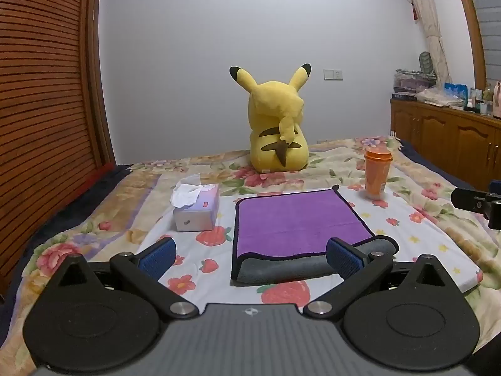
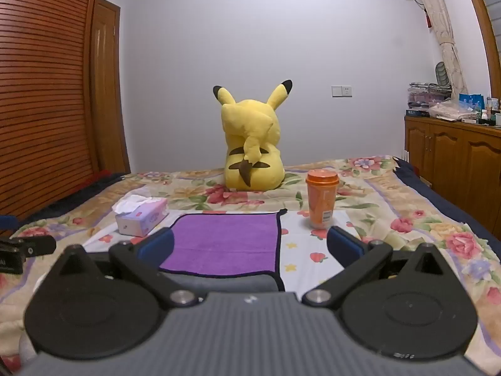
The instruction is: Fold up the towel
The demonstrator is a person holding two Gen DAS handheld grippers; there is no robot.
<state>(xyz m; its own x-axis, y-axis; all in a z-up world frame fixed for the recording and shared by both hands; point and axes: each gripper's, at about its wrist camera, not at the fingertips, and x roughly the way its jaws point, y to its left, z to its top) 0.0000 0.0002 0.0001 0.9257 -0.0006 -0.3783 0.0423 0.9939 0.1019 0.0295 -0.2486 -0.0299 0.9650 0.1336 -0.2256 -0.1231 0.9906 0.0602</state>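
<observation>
A purple towel (image 1: 297, 222) with a dark hem lies flat on the flowered bedspread; its near edge is turned over and shows the grey underside (image 1: 281, 269). It also shows in the right wrist view (image 2: 225, 241). My left gripper (image 1: 250, 258) is open and empty, just short of the towel's near edge, its right finger (image 1: 344, 258) over the grey fold. My right gripper (image 2: 250, 246) is open and empty, above the towel's near right corner. Each view shows part of the other gripper at its edge.
A tissue box (image 1: 197, 208) sits left of the towel, an orange lidded cup (image 1: 377, 172) at its far right corner, and a yellow Pikachu plush (image 1: 277, 128) behind. A wooden wardrobe (image 1: 47, 94) stands left, a cabinet (image 1: 444, 138) right.
</observation>
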